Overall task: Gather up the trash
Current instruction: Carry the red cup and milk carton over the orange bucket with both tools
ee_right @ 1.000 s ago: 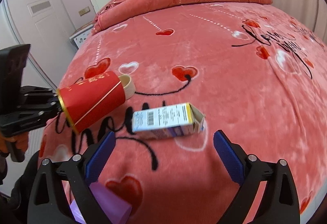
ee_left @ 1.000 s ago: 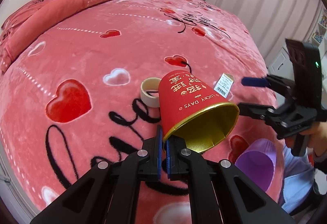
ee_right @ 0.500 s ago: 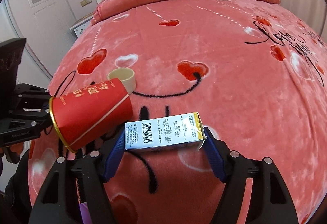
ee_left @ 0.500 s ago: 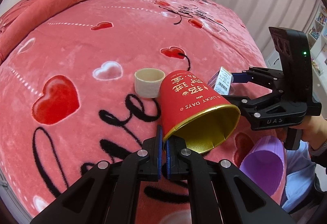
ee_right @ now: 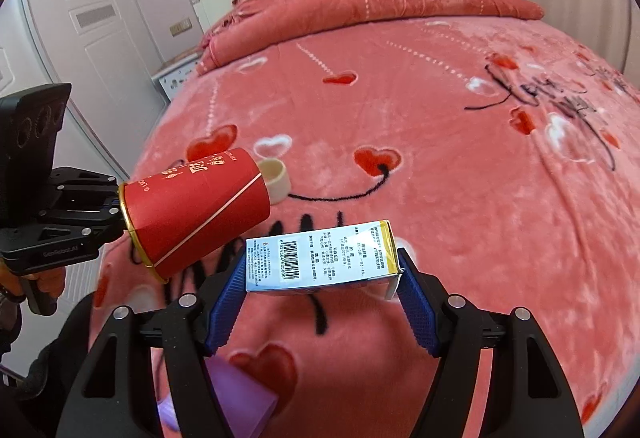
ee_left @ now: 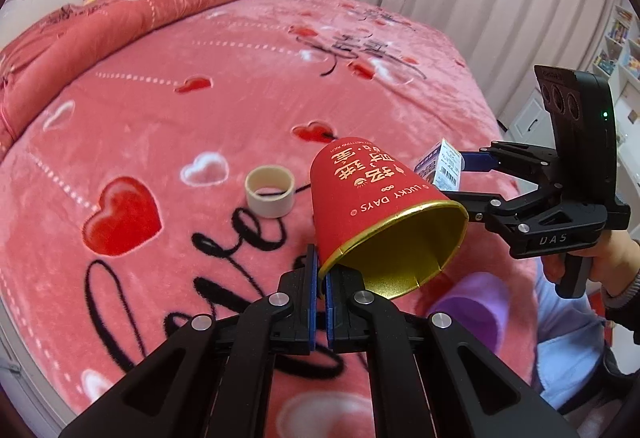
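My left gripper (ee_left: 321,280) is shut on the rim of a red paper cup (ee_left: 372,198) with a gold inside, held on its side above the bed; the cup also shows in the right wrist view (ee_right: 200,210). My right gripper (ee_right: 320,298) is shut on a small white carton with a barcode (ee_right: 320,258), lifted off the blanket; the carton also shows in the left wrist view (ee_left: 440,166). A cream tape-roll core (ee_left: 270,190) stands on the blanket, just beyond the cup.
A purple bin (ee_left: 472,314) stands below the near bed edge, also low in the right wrist view (ee_right: 236,394). The pink heart blanket (ee_left: 200,98) covers the bed. A folded quilt (ee_right: 360,6), headboard and white door (ee_right: 80,38) lie beyond.
My right gripper closed on the carton and lifted it off the blanket. My left gripper kept hold of the red cup and pulled back slightly toward the near bed edge.
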`<state>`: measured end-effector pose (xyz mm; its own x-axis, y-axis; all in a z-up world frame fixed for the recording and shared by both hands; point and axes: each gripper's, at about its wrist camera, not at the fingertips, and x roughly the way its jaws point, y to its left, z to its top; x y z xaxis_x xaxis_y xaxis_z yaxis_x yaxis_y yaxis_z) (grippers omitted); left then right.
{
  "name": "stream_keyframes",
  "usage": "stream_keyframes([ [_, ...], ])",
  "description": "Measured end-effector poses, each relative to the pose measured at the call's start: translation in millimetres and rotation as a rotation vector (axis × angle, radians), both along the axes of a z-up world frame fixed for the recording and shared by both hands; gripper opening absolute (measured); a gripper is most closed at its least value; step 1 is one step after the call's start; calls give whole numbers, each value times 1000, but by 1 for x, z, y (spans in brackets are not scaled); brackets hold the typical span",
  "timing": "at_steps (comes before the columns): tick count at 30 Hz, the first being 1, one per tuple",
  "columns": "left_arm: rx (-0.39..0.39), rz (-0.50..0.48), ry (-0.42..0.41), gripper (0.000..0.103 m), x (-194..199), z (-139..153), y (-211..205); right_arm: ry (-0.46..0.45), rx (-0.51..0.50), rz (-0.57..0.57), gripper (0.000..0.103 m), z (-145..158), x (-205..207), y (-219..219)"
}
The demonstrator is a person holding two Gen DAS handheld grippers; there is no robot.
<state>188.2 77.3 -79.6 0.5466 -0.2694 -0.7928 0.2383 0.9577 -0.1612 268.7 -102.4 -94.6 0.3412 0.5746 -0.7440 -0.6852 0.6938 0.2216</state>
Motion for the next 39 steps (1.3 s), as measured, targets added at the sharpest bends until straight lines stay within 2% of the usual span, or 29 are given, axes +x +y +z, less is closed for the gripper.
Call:
stream_keyframes([
  [13,42,-86,-73,5,-53,48,-42,-78,43,7,70,66,-79,-56],
  [22,61,-178,-128,5,-80,74,-86,-114,41,-28,70,87,-128,-105],
  [29,81,-272,-138,5,-86,79,-131,-132,25,-137,70,96,-155,-177],
  [39,95,-463,-138,5,-78,74,-224,-118,25,-339,70,86,-191,-286],
])
